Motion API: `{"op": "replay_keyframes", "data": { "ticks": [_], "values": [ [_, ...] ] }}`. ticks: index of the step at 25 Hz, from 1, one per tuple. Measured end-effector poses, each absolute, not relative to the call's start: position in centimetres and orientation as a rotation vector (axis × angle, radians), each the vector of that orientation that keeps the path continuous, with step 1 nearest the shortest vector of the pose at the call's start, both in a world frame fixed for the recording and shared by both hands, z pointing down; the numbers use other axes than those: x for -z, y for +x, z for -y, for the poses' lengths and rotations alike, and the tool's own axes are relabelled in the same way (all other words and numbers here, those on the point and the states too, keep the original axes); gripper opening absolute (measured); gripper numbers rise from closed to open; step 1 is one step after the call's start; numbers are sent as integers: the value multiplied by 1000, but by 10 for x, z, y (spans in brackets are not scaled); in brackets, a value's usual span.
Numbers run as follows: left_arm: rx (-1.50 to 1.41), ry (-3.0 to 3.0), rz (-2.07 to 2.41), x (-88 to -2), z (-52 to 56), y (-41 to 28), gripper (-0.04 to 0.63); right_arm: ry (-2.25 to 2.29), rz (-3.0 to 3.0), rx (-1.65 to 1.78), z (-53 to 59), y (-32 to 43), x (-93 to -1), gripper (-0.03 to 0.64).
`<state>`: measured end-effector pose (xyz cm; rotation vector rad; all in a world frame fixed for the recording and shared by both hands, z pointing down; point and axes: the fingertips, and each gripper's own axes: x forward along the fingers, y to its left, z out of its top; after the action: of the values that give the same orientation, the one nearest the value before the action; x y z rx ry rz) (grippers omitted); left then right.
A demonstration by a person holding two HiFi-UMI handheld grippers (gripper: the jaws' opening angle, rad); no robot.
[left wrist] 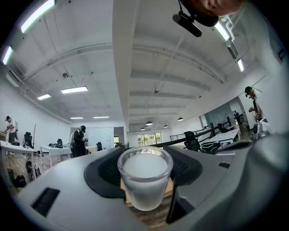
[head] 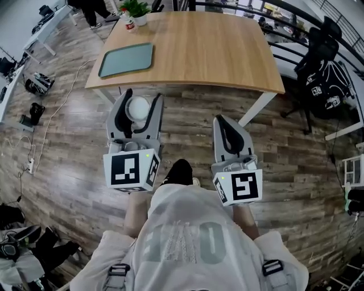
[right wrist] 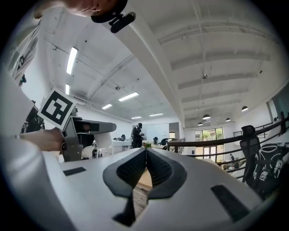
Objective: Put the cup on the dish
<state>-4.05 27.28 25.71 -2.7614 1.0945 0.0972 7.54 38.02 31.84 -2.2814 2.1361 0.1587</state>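
A frosted white cup point(head: 138, 108) stands upright between the jaws of my left gripper point(head: 141, 100), which is shut on it. In the left gripper view the cup point(left wrist: 145, 180) fills the gap between the dark pads point(left wrist: 106, 173). The dish, a grey-green tray point(head: 126, 59), lies on the near left part of the wooden table point(head: 216, 51), ahead of the cup and apart from it. My right gripper point(head: 222, 120) is held level to the right, shut, with nothing in it; its tips meet point(right wrist: 145, 151).
A potted plant point(head: 138, 11) and a small red can point(head: 130, 24) stand at the table's far left corner. A black office chair point(head: 321, 74) is to the right. Cables point(head: 51, 122) run over the wooden floor at the left.
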Motion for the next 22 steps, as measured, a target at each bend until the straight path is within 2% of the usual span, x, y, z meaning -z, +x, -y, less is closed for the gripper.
{"op": "replay_keyframes", "data": {
  "ticks": [11,22],
  "values": [
    [-168,-2797,-1103,-266,-232,-15,268,-2337,-2147,-86,-352,110,-338,20],
    [-154,-2793,-1103,-279,-127,1,268,-2330,-2195,-13,-246,127,-358,20]
  ]
}}
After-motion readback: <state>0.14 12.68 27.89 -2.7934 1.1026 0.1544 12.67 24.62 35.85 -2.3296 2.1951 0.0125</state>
